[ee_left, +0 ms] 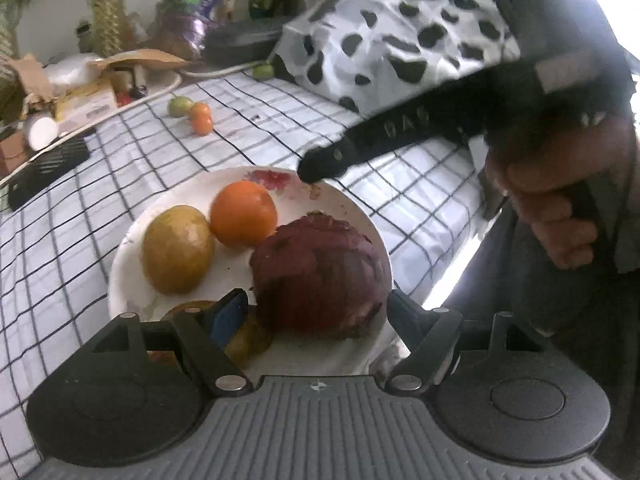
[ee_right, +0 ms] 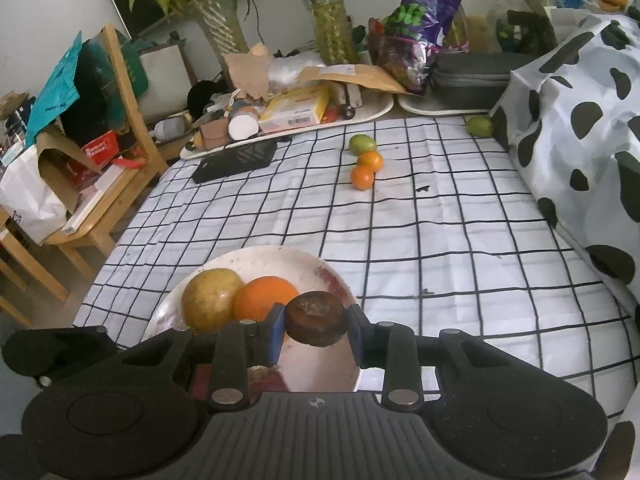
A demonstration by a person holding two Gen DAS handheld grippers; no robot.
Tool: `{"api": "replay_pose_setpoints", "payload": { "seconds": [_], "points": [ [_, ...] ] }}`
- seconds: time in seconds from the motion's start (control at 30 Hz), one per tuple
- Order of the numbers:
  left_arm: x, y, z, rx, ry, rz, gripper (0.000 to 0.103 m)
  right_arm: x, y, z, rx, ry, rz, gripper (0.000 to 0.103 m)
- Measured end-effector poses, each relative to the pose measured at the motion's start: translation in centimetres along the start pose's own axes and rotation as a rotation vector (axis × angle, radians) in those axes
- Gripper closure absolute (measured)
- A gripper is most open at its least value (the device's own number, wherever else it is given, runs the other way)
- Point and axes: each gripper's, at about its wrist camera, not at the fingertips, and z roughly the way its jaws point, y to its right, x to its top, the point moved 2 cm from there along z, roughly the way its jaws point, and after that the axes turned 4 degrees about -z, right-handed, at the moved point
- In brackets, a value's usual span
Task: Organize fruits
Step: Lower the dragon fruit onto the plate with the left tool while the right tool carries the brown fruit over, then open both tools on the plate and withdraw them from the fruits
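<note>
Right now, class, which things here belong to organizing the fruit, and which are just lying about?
Job: plate, purple fruit, orange, yellow-green fruit, small oranges, green fruit.
Lying about: cow-print cover, purple bag, grey case.

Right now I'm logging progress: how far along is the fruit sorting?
Done: yellow-green fruit and large orange sit on the white plate. In hand: right claw grips a dark maroon fruit over it. Left: two small oranges and green fruits on the checked cloth.
</note>
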Motion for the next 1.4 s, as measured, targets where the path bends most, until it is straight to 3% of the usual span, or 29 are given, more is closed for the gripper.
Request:
{"api": "replay_pose_setpoints", "payload": {
  "seconds": [0.37,0.5,0.57,0.73,1.0,1.4],
  "points": [
    [-0.6,-3.1,-3.7,0.086,0.108,-0.195,0.028,-0.7,-1.1,0.2,-0.002,-0.027,0.000,0.066],
    [-0.5,-3.8,-3.7,0.109,0.109,-0.227,0.028,-0.7,-1.4,0.3,-0.006,-0.024,-0.007,0.044],
    [-0.5,-3.9,-3.8,0.112,0.115,-0.230,0.028,-0.7,-1.3,0.1,-0.020,-0.012,0.004,0.024],
    [-0.4,-4.1,-3.8,0.131,0.124,-0.238,0.028,-0.6,-0.6,-0.4,-0.067,0.020,0.032,0.007],
    [-0.4,-4.6,-3.6,0.174,0.114,-0.264,0.028,-0.5,0.3,-0.4,-0.113,0.023,0.068,0.003],
    [-0.3,-4.1,-3.1,0.183,0.099,-0.224,0.028,-0.6,0.0,-0.2,-0.127,0.008,0.044,0.000]
  ]
}}
